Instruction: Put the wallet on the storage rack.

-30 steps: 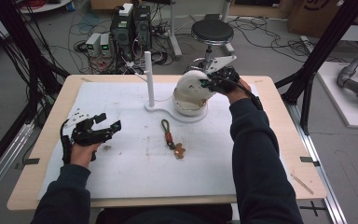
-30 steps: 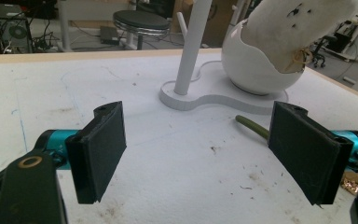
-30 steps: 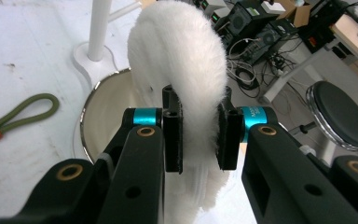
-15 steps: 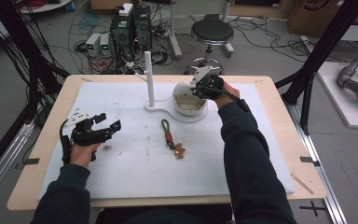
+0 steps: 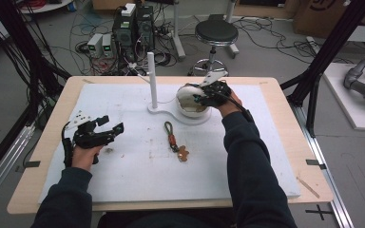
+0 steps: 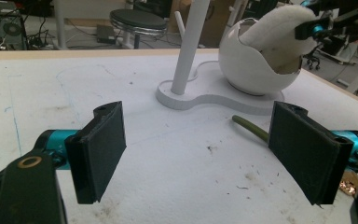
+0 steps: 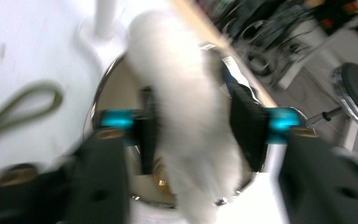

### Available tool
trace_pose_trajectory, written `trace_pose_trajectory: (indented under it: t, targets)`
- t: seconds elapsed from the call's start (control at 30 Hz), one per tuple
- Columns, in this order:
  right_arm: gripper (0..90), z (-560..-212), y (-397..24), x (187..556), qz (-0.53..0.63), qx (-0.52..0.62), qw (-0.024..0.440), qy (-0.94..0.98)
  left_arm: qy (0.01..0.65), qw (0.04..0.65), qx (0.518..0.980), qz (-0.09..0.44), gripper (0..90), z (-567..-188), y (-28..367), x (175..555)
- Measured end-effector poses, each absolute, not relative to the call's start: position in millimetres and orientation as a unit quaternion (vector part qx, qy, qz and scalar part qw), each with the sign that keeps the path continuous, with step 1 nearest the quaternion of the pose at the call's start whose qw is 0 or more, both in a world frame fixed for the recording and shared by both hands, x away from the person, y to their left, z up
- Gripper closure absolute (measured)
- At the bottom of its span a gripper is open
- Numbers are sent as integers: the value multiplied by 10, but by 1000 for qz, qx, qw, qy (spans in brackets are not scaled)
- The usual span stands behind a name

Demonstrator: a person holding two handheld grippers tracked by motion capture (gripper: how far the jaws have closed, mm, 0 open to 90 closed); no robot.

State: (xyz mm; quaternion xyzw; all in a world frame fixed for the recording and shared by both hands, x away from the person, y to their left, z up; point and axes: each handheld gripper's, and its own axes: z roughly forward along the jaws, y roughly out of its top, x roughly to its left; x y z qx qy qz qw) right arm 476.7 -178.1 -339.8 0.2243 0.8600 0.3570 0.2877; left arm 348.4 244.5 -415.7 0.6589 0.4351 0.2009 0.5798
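Pad: the white fluffy pad [image 7: 186,135] stood on end in the egg-shaped bowl [image 5: 190,99], long axis up, top poking out.
Right gripper [image 5: 208,93]: above the bowl; jaws had just been opening, pad between them, seemingly slack.
Left gripper [image 5: 105,134]: jaws spread, empty, resting well apart on the worktop [image 5: 138,185].
Nearer hand: right.
Unclear: blur hid pad contact; bowl's inside hidden.

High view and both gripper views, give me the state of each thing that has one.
Left claw: open, nothing between its jaws, over the table.
Right claw: jaws just opening, fluffy pad between them, at the bowl's mouth.
Fluffy pad: partly inside the bowl, sticking out.
Egg-shaped bowl: upright on its white stand.
Key strap: flat on the table, untouched.
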Motion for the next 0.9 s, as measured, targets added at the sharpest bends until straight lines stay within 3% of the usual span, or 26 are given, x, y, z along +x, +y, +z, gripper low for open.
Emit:
trace_pose_trajectory:
  t: [0.1, 0.2, 0.33, 0.6, 0.9]
  targets:
    - [412, -3351, -1988, 4722, 404, 265, 250, 839, 435, 581, 658, 199, 191, -4159, 2444, 3485]
    - [406, -3309, -2210, 4574, 432, 280, 267, 815, 435, 582, 659, 196, 191, -4160, 2440, 3486]
    - [380, -3299, -2438, 4418, 444, 305, 256, 803, 434, 582, 658, 199, 191, -4159, 2441, 3485]
    - [252, -3733, -2919, 3787, 441, 362, 237, 786, 432, 583, 657, 205, 191, -4153, 2427, 3479]
    - [219, -3904, -3011, 3627, 444, 381, 235, 776, 427, 579, 664, 204, 191, -4145, 2394, 3459]
